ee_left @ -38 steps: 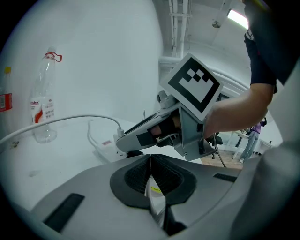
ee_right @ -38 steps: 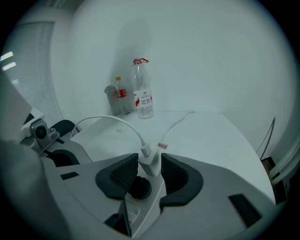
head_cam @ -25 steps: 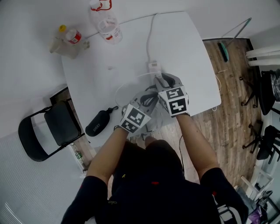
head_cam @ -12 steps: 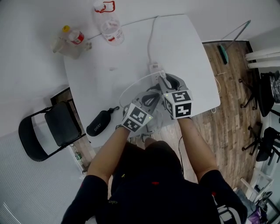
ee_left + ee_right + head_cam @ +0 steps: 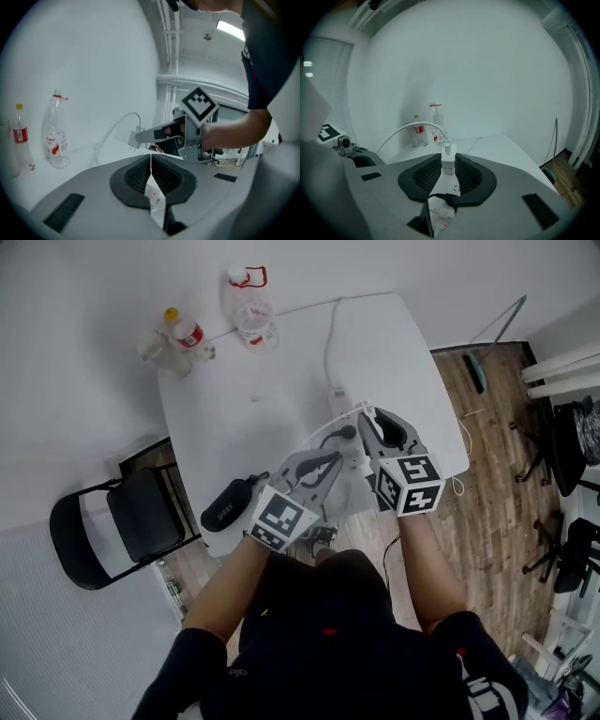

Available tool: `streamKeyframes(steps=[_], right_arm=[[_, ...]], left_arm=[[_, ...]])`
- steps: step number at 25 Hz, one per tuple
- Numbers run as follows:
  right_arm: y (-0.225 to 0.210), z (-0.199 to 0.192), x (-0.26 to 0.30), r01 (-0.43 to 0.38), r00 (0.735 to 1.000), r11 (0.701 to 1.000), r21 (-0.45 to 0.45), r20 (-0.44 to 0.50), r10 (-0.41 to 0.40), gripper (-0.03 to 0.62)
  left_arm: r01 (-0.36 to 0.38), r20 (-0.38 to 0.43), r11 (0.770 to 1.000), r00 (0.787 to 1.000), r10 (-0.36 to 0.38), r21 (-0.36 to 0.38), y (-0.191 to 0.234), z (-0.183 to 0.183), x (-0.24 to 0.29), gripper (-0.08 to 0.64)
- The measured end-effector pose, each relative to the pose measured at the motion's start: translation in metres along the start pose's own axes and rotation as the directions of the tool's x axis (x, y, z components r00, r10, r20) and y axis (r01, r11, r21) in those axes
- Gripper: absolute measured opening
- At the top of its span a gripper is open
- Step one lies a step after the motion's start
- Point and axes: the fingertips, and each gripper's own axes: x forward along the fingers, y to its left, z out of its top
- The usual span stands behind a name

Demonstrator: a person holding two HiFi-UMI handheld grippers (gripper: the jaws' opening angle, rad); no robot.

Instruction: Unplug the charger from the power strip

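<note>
- The pull looked done. In the left gripper view the charger hung in the air with its two metal prongs bare, clear of the power strip.
- The right gripper had its jaws pinched on the charger's white body, holding it above the white table and just over the strip.
- The left gripper was pressed together on the strip's end by the red indicator light, seemingly as a brace against the pull.
- A black plug sat in the strip just beneath the charger; the task does not name it.
- The charger's long axis stood roughly upright, a little tilted. The prongs pointed down toward the strip.
- The white cable left the charger's top end and arced away toward the left gripper's side.
- What seemed left was to carry the charger aside, set it on the table, and release both it and the strip.
</note>
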Motion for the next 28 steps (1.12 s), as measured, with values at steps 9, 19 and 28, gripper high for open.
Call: streamKeyframes(steps=[9,19,28], right_arm=[[0.031,0.049,-0.074,0.051,0.993,0.998,-0.030,0.103,-0.048,0.100],[0.079,0.111,-0.175,0.123,0.950,0.989,-0.078,0.297,-0.095,0.100],[0.087,0.131,-0.225,0.218,0.898,0.973,-0.074,0.406,-0.170,0.101]], left_arm=[[-0.037,0.205,0.999,0.978,0.043,-0.030,-0.019,0.104,-0.111,0.025],[-0.149,0.302,0.987,0.945,0.122,0.067,0.008,0.159,-0.198,0.025],[-0.165,0.346,0.982,0.930,0.122,0.097,0.012,0.182,-0.230,0.025]])
